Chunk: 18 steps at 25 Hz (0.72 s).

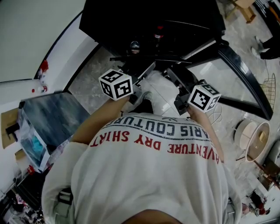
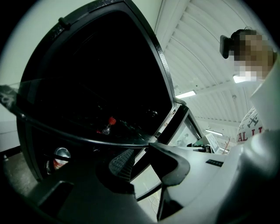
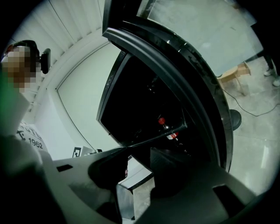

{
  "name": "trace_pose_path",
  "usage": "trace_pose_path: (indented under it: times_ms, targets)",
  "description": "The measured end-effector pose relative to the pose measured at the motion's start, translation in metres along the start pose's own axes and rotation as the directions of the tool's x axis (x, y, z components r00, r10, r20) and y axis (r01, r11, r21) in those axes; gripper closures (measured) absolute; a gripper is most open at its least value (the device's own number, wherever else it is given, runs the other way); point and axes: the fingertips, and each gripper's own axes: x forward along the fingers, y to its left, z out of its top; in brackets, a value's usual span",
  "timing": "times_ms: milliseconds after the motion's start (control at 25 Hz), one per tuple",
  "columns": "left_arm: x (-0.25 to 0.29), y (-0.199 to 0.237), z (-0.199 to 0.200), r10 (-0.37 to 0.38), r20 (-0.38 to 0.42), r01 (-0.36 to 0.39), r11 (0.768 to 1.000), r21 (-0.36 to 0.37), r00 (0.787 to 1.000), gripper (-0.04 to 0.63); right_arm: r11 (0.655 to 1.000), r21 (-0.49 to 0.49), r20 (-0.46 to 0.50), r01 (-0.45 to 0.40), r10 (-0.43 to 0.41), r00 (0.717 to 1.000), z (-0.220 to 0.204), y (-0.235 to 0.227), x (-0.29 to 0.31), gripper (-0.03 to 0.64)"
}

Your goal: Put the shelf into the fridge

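The black fridge [image 1: 131, 17] stands open ahead of me, its door [image 1: 245, 83] swung out to the right. The glass shelf [image 1: 153, 59] with a dark rim lies level at the fridge's mouth. In the left gripper view the shelf rim [image 2: 78, 133] curves down into the jaws, and my left gripper [image 2: 140, 155] is shut on it. My right gripper [image 3: 135, 162] stands open, with the shelf edge [image 3: 153, 139] crossing just above its gap. Both marker cubes show in the head view, left [image 1: 116, 84] and right [image 1: 203, 97]. Inside the fridge are a red-capped bottle [image 2: 108, 124] and a can [image 2: 59, 157].
The person's white shirt [image 1: 148, 175] fills the lower head view. A grey-blue panel [image 1: 52, 118] lies on the floor at the left. At the right are a round white object [image 1: 253, 140] and a white cable [image 1: 216, 113]; a wooden stool [image 1: 245, 8] and someone's shoes [image 1: 267, 48] are farther off.
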Motion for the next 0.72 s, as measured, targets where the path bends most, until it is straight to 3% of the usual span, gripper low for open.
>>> trace_pose_path:
  times_ms: [440,720]
  targets:
    - [0.006,0.009,0.008,0.001,0.003,-0.001,1.0,0.019,1.0,0.476,1.0,-0.016,0.026,-0.018,0.018,0.999,0.005,0.003,0.003,0.551]
    - [0.011,0.013,0.013,0.002,0.01,-0.002,1.0,0.028,1.0,0.474,0.999,-0.004,0.035,-0.033,0.033,0.999,0.006,0.004,0.005,0.569]
